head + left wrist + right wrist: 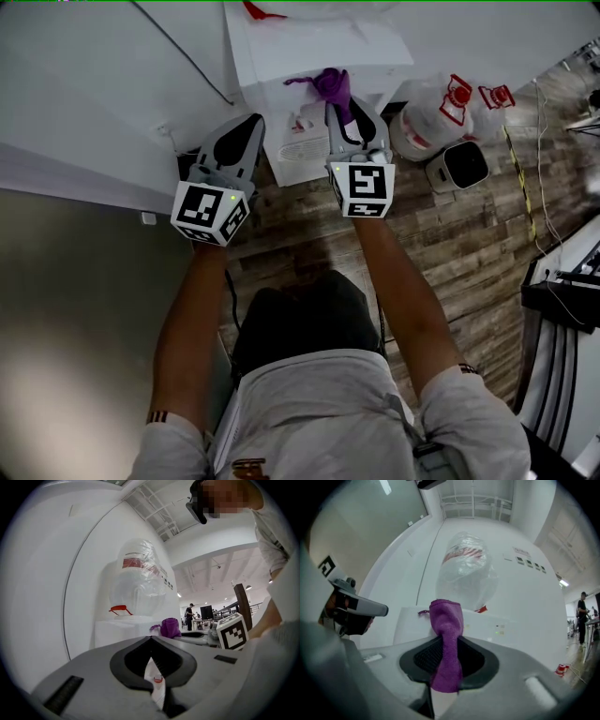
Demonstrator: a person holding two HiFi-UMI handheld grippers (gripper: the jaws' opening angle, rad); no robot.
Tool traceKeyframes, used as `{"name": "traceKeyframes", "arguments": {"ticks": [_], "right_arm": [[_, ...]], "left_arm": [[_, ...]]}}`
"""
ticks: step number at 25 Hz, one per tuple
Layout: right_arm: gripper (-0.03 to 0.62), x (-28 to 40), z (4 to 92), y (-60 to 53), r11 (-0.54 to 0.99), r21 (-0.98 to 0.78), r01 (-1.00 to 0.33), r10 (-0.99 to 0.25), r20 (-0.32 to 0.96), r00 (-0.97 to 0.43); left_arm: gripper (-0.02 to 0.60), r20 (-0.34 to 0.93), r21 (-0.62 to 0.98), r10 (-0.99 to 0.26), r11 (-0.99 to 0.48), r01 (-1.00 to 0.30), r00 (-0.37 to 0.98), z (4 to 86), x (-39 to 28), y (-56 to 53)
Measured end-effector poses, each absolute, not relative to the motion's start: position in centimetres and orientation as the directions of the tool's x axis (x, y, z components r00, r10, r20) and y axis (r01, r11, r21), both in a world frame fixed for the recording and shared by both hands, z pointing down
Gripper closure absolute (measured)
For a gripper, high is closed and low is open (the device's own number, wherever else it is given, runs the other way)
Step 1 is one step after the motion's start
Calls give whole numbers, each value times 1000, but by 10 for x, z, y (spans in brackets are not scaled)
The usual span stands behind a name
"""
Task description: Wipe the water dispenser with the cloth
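Note:
The white water dispenser stands against the wall with a plastic-wrapped bottle on top. My right gripper is shut on a purple cloth, and the cloth's bunched end sticks up past the jaw tips at the dispenser's upper front edge. In the right gripper view the cloth hangs between the pads of the right gripper, in front of the dispenser. My left gripper is shut and holds nothing, just left of the dispenser's front. From the left gripper I see the dispenser and the cloth.
Spare water bottles and a small white appliance stand on the wooden floor right of the dispenser. A white wall with a cable runs on the left. Black equipment stands at far right. A person stands far off.

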State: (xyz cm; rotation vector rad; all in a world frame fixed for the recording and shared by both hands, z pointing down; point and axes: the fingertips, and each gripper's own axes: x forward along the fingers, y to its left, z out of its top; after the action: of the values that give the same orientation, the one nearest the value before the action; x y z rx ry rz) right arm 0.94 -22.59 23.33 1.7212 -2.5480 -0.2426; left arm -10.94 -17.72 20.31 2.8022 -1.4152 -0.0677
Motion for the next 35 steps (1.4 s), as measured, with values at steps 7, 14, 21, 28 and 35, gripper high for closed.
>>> {"name": "traceKeyframes", "arguments": {"ticks": [7,14,21,28,35], "right_arm": [[505,82,235,-242,260,117,-958,-962,-48,-267],[505,132,240,-255,194,93,-977,-979,-48,-199],[505,145,228,-239,184,76,-980,-979,-73,-190],[505,67,224,-188,324,70,-944,-938,-110,-330],[505,-43,254,-159,468,9,-884,-879,-97,-466]], "left_arm": [[583,-33,14,-811,-584,-811,584,209,-103,-178],[583,-34,14,-820,-572,-820,571,211,-102,-177],[583,-25,28,-838,-545,-838,545,214,-113,-172],[583,-1,34,-843,-538,-842,538,228,-121,-174],[583,12,41,-858,-513,-857,514,255,-140,-167]]}}
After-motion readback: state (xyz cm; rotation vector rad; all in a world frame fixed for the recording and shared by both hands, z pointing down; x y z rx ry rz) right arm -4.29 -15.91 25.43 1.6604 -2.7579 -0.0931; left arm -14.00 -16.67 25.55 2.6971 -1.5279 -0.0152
